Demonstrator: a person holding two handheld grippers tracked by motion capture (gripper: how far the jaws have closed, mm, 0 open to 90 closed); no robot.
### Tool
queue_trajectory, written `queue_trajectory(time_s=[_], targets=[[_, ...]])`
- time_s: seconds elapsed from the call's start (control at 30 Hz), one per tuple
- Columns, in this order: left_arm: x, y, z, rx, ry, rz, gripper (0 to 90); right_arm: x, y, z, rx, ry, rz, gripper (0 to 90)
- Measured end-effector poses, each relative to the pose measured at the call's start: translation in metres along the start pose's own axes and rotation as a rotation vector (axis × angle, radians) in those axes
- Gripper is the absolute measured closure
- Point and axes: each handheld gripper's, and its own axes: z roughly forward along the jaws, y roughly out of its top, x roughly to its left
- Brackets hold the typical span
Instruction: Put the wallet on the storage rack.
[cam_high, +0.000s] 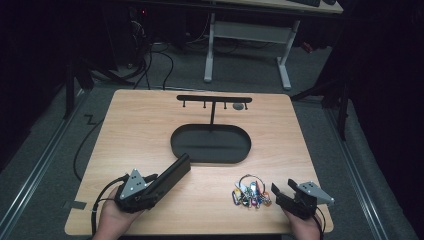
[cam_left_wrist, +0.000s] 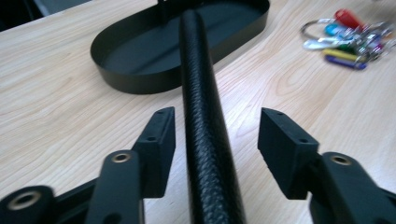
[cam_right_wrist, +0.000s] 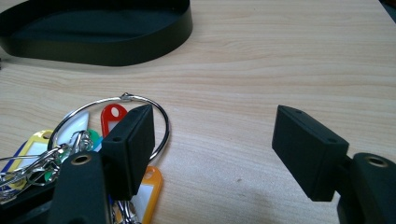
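A black textured case (cam_left_wrist: 205, 126) is lying centre frame between the spread jaws of the left gripper (cam_left_wrist: 215, 140), apparently unpinched. The right gripper (cam_right_wrist: 212, 149), also spread, is hovering beside the key bunch (cam_high: 250, 192), lower right. An oval tray (cam_high: 210, 145) is sitting mid-table.

Table evenly lit, surroundings dark (close views softly blurred).
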Motion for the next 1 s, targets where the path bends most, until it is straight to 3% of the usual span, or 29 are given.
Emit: queue_trajectory(time_s=[0.27, 0.4, 0.53, 0.63, 0.67, 0.8, 1.0], targets=[[-0.004, 0.002, 0.005, 0.03, 0.017, 0.03, 42.8, 0.003, 0.0, 0.002, 0.001, 0.026, -0.024, 29.7], [-0.005, 0.003, 0.006, 0.037, 0.021, 0.017, 45.3, 0.006, 0.0, 0.004, 0.005, 0.039, -0.038, 29.4], [-0.006, 0.009, 0.005, 0.096, 0.04, -0.019, 49.0, 0.015, 0.0, 0.005, 0.005, 0.084, -0.056, 29.1], [-0.007, 0.011, 0.005, 0.136, 0.036, -0.021, 49.5, 0.018, 0.001, 0.003, -0.001, 0.1, -0.075, 29.2], [-0.008, 0.012, 0.004, 0.152, 0.038, -0.019, 50.0, 0.02, 0.003, 0.001, -0.014, 0.125, -0.077, 29.4], [-0.009, 0.022, 0.0, 0.212, 0.03, -0.022, 51.0, 0.019, 0.006, 0.004, -0.027, 0.135, -0.099, 29.5], [-0.008, 0.031, 0.0, 0.27, 0.005, -0.004, 53.5, 0.013, 0.007, 0.005, -0.029, 0.131, -0.066, 29.8]])
